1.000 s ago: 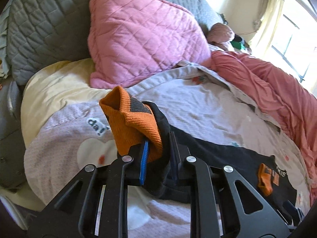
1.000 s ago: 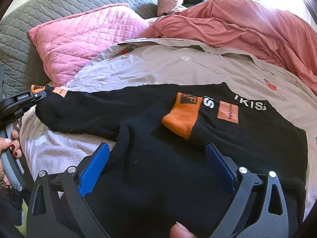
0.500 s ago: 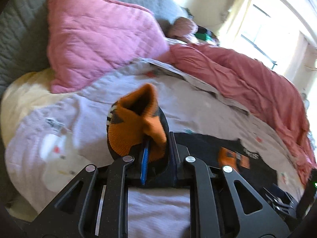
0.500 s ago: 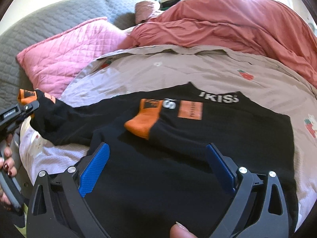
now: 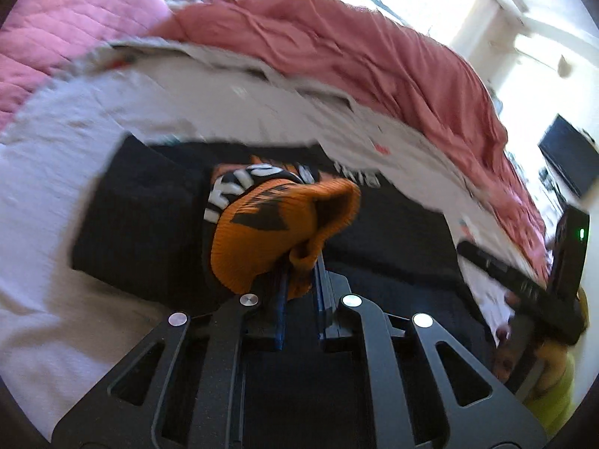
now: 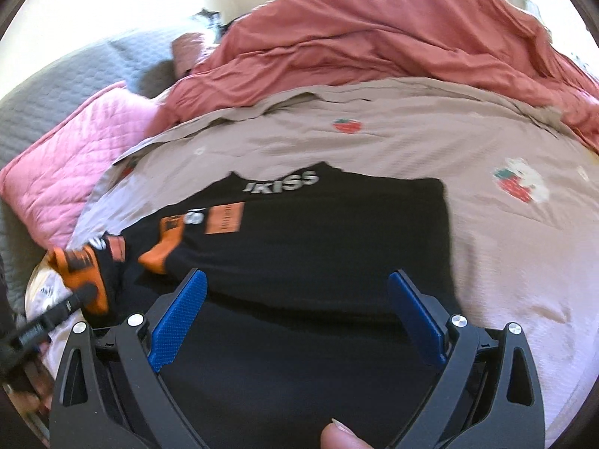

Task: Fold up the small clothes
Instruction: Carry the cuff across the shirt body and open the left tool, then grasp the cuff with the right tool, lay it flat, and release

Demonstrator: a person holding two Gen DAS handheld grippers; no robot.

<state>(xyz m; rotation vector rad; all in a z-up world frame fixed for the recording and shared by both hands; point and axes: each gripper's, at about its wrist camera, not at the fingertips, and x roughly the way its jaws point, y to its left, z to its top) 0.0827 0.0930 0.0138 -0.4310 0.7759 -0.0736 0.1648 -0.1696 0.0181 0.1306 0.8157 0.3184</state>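
A small black sweater [image 6: 318, 247] with orange cuffs and white lettering lies flat on the bed. My left gripper [image 5: 299, 280] is shut on the orange cuff [image 5: 277, 232] of one sleeve and holds it over the sweater's body [image 5: 142, 224]. In the right wrist view that cuff [image 6: 84, 273] shows at the left, pinched by the left gripper. The other sleeve's orange cuff [image 6: 164, 250] lies folded on the chest. My right gripper [image 6: 299, 318] is open and empty, hovering over the sweater's lower part.
The bed has a pale sheet with strawberry prints [image 6: 411, 142]. A rumpled red-pink duvet [image 6: 374, 37] lies behind the sweater. A pink quilted pillow [image 6: 75, 172] and a grey quilted headboard [image 6: 75, 71] are at the left. The right gripper's body [image 5: 524, 280] shows at the left view's right edge.
My left gripper has carried the orange cuff rightward from beside the pillow to over the sweater's body. The right gripper stayed open, with its view shifting right along the sweater.
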